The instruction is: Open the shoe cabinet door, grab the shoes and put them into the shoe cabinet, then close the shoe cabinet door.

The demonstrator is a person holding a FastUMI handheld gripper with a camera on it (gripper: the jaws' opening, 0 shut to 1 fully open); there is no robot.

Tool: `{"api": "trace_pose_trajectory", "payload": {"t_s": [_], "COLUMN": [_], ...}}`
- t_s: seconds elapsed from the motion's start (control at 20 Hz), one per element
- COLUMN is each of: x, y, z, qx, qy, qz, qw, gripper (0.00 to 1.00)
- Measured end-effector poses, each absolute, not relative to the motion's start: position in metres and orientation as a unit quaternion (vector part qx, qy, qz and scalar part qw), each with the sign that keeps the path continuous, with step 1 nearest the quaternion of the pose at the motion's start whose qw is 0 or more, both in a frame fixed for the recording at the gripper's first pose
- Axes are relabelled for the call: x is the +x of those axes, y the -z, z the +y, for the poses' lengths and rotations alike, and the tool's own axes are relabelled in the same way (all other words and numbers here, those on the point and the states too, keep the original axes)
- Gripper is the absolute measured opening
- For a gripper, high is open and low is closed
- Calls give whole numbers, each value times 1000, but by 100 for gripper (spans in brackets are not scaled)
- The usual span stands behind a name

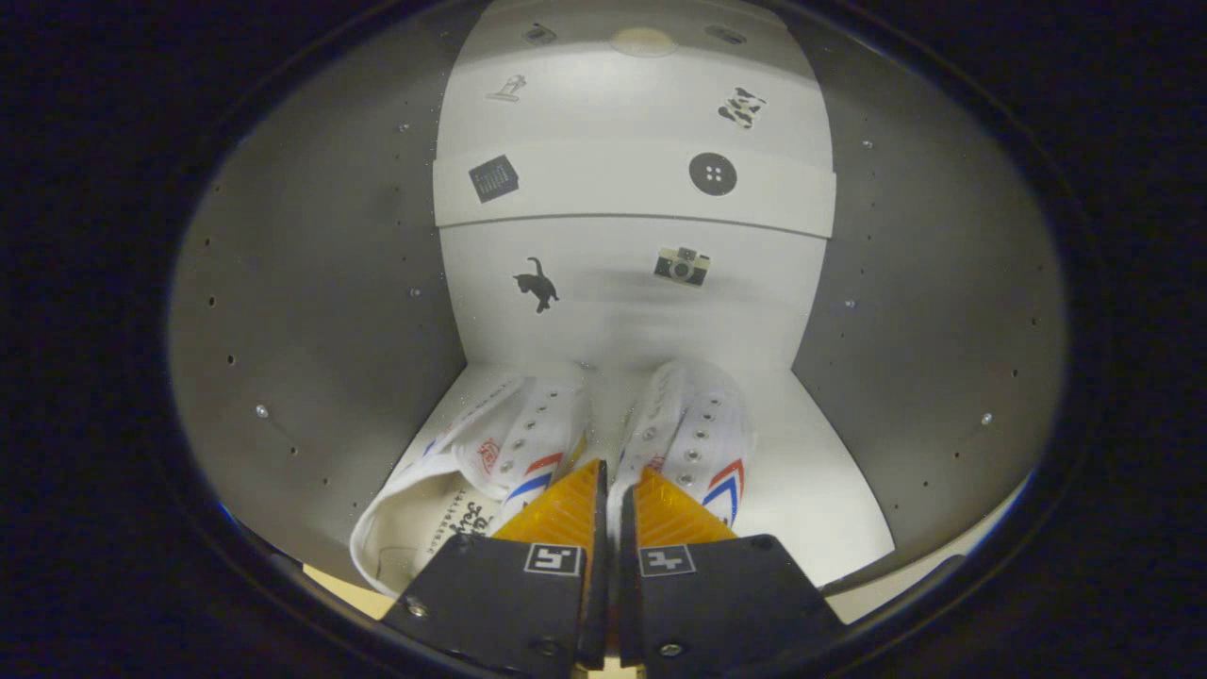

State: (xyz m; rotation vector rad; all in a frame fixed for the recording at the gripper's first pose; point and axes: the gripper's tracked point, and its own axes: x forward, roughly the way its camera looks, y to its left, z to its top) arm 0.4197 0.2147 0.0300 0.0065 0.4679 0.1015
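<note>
My tool (615, 486) pinches the inner collars of both shoes (603, 443), which sit just ahead on the shoe cabinet (311, 311) floor. I judge release should come once both soles rest flat, toes toward the back wall.

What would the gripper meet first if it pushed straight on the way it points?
The gripper is nearly shut on the inner edges of the white shoes; beyond them, probably the cabinet's back wall, though depth is unclear.
</note>
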Motion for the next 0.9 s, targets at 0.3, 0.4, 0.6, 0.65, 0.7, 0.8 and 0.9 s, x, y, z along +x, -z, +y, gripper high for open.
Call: {"api": "trace_pose_trajectory", "payload": {"t_s": [0.3, 0.4, 0.6, 0.65, 0.7, 0.8, 0.9], "x": [384, 365, 325, 317, 311, 296, 281], "y": [-48, -56, -63, -62, -61, -59, -60], "z": [205, 201, 199, 199, 200, 201, 206], "qx": [0, 6, 8, 4, -1, -6, 1], "qy": [-28, -21, -18, -16, -14, -9, -12], "qz": [202, 183, 159, 157, 152, 150, 139], "qw": [979, 983, 987, 987, 988, 989, 990], "gripper": [23, 24, 45, 55, 65, 85, 96]}}
